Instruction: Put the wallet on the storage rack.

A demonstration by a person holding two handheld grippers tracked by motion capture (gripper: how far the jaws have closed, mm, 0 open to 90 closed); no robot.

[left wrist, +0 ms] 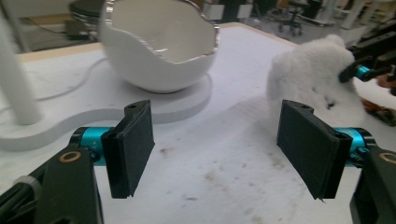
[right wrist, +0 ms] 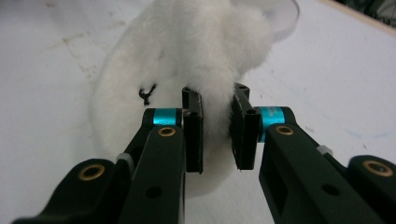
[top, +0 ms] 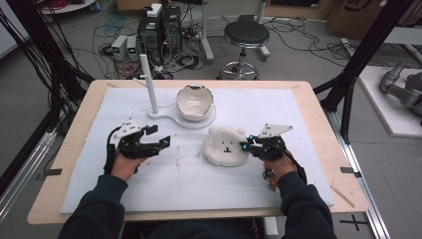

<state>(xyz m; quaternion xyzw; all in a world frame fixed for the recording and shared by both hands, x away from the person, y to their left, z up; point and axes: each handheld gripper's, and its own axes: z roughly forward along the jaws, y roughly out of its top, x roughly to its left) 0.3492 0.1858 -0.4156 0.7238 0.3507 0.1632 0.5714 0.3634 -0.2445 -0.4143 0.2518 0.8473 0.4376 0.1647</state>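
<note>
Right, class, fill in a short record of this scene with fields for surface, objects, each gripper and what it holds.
surface: white mat on a wooden table
plush: white bear-face plush toy lying on the mat
bowl: white eggshell-shaped bowl, empty, on a white stand base beside an upright white post
left gripper: jaws wide open, holding nothing, above the mat
right gripper: jaws pinching the plush toy's right edge
</note>
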